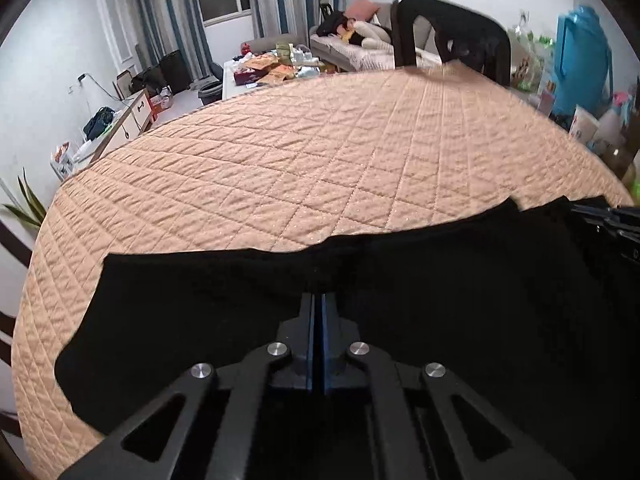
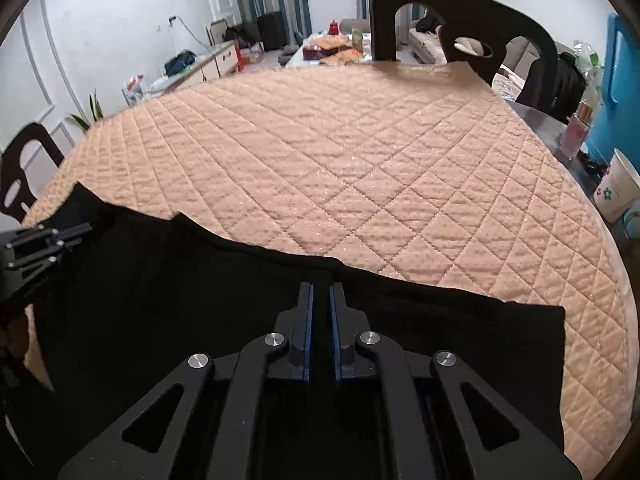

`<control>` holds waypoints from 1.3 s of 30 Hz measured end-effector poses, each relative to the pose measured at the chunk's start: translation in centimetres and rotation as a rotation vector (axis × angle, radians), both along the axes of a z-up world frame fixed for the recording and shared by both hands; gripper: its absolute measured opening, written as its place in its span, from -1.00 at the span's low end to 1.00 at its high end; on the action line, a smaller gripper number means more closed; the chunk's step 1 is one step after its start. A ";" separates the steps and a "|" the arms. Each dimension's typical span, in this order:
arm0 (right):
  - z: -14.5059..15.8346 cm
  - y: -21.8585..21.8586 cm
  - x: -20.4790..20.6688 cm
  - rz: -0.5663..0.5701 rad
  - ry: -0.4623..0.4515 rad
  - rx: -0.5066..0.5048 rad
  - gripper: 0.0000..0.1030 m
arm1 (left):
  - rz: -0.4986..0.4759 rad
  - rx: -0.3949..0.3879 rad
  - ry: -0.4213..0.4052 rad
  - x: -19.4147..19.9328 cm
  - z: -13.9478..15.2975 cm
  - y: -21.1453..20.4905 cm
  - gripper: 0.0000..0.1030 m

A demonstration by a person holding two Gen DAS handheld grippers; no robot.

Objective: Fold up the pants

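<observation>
Left claw: the black two-finger left gripper (image 1: 319, 300) is pinching with its blue-lined jaws pressed together, its tips sitting on the far hem of the black fabric pants (image 1: 200, 312); whether cloth is caught between the pads is hard to tell, black on black.
Right claw: the black two-finger right gripper (image 2: 321, 292) is standing almost closed, a thin slit showing between its blue pads, its tips at the same far hem; a grip on the cloth cannot be confirmed.
Pants: one pair, lying flat along the near edge of the peach quilted table cover (image 1: 320, 152), spreading toward both near corners.
Count: two grippers, each appearing at the edge of the other's view; one dark wooden chair back (image 2: 460, 20) at the far edge and a second chair back (image 2: 24, 164) at the left edge.
Hidden: the near part of the pants is being covered by the gripper bodies and cut off by the frame, so folds are not readable.
</observation>
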State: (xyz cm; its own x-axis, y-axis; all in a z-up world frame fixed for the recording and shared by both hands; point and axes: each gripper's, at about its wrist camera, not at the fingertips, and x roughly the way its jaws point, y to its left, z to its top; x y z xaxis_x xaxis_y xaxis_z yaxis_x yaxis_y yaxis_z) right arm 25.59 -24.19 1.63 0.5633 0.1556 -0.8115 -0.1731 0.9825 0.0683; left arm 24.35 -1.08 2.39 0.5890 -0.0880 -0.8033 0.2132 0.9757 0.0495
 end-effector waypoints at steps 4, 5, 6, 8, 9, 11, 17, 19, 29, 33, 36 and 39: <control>3.4 -0.1 -3.3 0.018 -0.092 0.061 -0.88 | 0.006 -0.047 -0.065 -3.5 2.7 1.4 -0.92; 4.0 -0.2 -4.4 0.022 -0.114 0.070 -0.88 | 0.002 -0.065 -0.091 -4.8 3.6 1.8 -0.92; 4.8 -0.2 -5.6 0.027 -0.140 0.075 -0.88 | -0.002 -0.077 -0.113 -6.0 4.4 2.1 -0.92; 6.2 -0.4 -9.0 0.041 -0.192 0.099 -0.88 | -0.013 -0.119 -0.156 -9.0 5.9 2.8 -0.92; 6.8 -0.6 -10.9 0.044 -0.214 0.117 -0.88 | -0.017 -0.129 -0.176 -10.6 6.5 3.1 -0.92; 7.4 -0.9 -14.3 0.043 -0.248 0.148 -0.88 | -0.020 -0.144 -0.210 -14.0 6.9 3.5 -0.92; 5.6 -2.6 -24.8 -0.026 -0.249 0.256 -0.87 | -0.068 -0.211 -0.188 -22.8 4.7 3.8 -0.92; 3.6 -3.5 -26.9 -0.069 -0.195 0.287 -0.87 | -0.087 -0.211 -0.155 -24.7 3.3 3.5 -0.92; 0.1 -5.1 -29.7 -0.112 -0.058 0.383 -0.48 | -0.048 -0.245 -0.088 -28.4 1.8 4.6 -0.87; 0.1 -6.4 -30.4 -0.144 -0.070 0.421 -0.11 | -0.018 -0.254 -0.125 -27.2 3.0 4.8 -0.34; -0.8 -7.7 -30.8 -0.226 -0.071 0.452 -0.11 | -0.013 -0.248 -0.132 -25.3 3.4 3.9 -0.20; -1.2 -8.9 -30.8 -0.292 -0.072 0.482 -0.11 | -0.028 -0.229 -0.130 -22.9 3.4 2.4 -0.14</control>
